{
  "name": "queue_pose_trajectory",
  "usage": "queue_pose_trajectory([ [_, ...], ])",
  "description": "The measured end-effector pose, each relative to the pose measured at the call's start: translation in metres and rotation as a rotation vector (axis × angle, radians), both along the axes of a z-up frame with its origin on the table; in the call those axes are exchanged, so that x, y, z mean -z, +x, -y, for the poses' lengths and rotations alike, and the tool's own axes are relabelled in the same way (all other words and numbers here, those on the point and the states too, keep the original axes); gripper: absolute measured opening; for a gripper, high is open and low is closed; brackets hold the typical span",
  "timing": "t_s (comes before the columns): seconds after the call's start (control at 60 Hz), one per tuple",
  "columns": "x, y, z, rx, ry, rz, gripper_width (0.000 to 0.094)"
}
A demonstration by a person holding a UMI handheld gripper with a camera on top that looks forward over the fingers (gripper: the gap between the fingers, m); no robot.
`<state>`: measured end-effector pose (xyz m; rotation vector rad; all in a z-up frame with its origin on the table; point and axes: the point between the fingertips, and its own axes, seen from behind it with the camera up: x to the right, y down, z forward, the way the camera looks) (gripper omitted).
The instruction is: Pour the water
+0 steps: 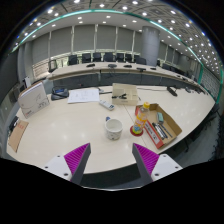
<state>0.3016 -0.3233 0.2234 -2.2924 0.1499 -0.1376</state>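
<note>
A white cup stands on the pale table, well beyond my fingers. Just to its right a small dark bottle-like object stands upright at the edge of a cardboard tray. My gripper is held above the table's near part, open, with nothing between its magenta pads. The cup lies ahead and slightly right of the gap between the fingers.
The cardboard tray holds several small tools and a yellow item. A white box and papers lie farther back, a whiteboard-like panel at the left. Chairs and long desks line the room's far side.
</note>
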Motion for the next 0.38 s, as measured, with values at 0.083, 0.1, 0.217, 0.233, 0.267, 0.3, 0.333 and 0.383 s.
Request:
queue_pose_trajectory([
  [0.083, -0.002, -0.012, 0.012, 0.004, -0.009, 0.010, 0.0860],
  [0.1, -0.003, -0.014, 0.014, 0.003, -0.011, 0.015, 0.0860],
  [0.217, -0.005, -0.025, 0.024, 0.003, -0.013, 0.016, 0.0861],
  [0.233, -0.005, -0.026, 0.025, 0.004, -0.014, 0.018, 0.0860],
  [0.267, -0.004, -0.027, 0.027, 0.005, -0.019, 0.031, 0.0863],
  [0.3, -0.003, -0.027, 0.028, 0.003, -0.020, 0.043, 0.0862],
  [0.333, -0.004, -0.028, 0.028, -0.002, -0.016, 0.050, 0.0862],
  [0.383, -0.006, -0.031, 0.027, -0.004, -0.011, 0.054, 0.0860],
])
